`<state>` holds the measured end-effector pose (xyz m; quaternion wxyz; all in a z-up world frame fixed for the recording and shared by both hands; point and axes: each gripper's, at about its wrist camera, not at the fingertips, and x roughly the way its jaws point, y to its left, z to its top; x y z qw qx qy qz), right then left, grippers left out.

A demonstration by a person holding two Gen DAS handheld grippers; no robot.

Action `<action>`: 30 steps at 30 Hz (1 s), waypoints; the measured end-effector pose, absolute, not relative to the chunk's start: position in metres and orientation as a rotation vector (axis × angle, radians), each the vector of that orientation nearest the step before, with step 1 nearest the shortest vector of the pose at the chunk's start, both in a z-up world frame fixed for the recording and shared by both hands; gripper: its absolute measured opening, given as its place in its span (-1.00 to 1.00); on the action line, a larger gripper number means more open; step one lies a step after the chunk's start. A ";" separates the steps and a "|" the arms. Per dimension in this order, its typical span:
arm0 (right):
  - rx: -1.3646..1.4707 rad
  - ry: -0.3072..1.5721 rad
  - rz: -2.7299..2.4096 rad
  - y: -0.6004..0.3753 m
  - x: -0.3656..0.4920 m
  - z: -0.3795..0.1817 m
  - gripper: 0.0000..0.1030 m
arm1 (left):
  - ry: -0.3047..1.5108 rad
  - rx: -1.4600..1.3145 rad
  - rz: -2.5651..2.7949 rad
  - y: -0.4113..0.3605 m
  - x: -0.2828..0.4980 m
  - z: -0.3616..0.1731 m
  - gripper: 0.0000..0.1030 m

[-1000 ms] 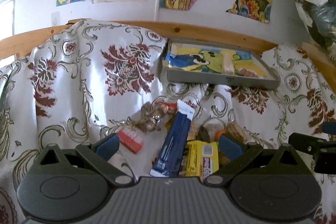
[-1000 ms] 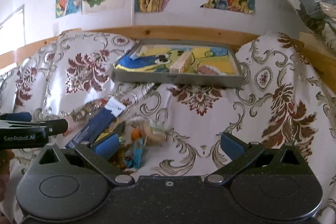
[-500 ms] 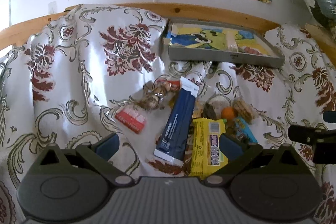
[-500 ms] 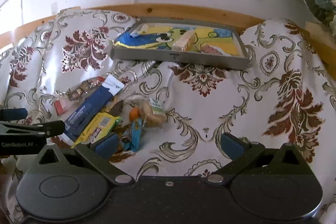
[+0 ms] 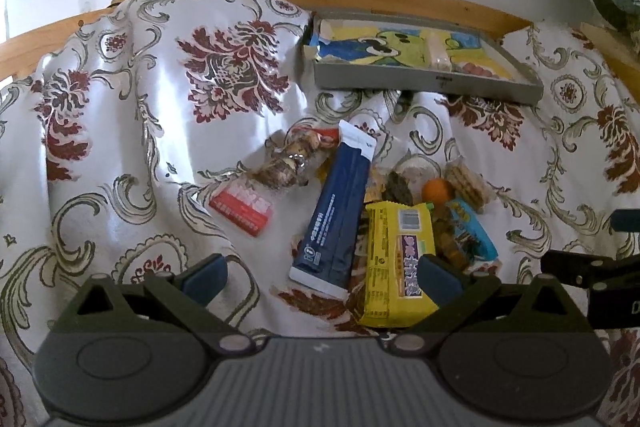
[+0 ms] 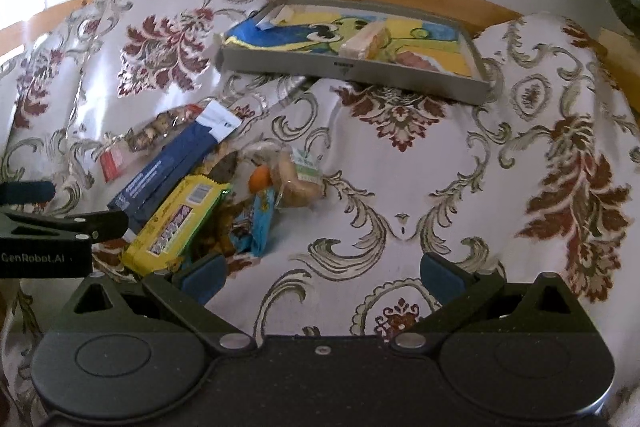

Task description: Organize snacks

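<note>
Patterned cloth (image 5: 120, 115): white with dark red and grey scrollwork, draped and creased over the work surface; bears everything below. Grey tray (image 5: 420, 83): shallow, lined with a cartoon print, at the far edge against the wooden rail; holds a pale wrapped bar (image 5: 436, 53) and little else, so by judgement it is the destination and most of the sorting is not yet done. Left gripper (image 5: 320, 271): fingers spread wide, empty, poised over the near end of the pile. Right gripper (image 6: 320, 271): likewise spread and empty, over bare cloth just right of the pile. Snack pile, mid-cloth, well short of the tray: long navy pouch (image 5: 340, 211), leaning diagonally; yellow packet (image 5: 396, 259), its edge tucked beside the pouch; clear bag of nuts (image 5: 288, 163); red flat pack (image 5: 242, 207), lying apart to the left; light blue wrapper (image 5: 472, 231); small orange sweet (image 5: 436, 189). Handling note: take the topmost, free-standing item first, probably the yellow packet or the navy pouch; close across the narrow width, near the middle, pressing lightly into the soft cloth without pinching a fold; lift straight up so neighbours are not dragged.
</note>
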<state>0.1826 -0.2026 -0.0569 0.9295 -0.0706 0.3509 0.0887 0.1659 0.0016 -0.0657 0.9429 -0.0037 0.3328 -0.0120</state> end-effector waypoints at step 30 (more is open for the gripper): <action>-0.256 0.674 0.505 -0.210 0.245 -0.068 0.83 | 0.717 0.005 -0.014 -0.023 0.181 -0.078 0.93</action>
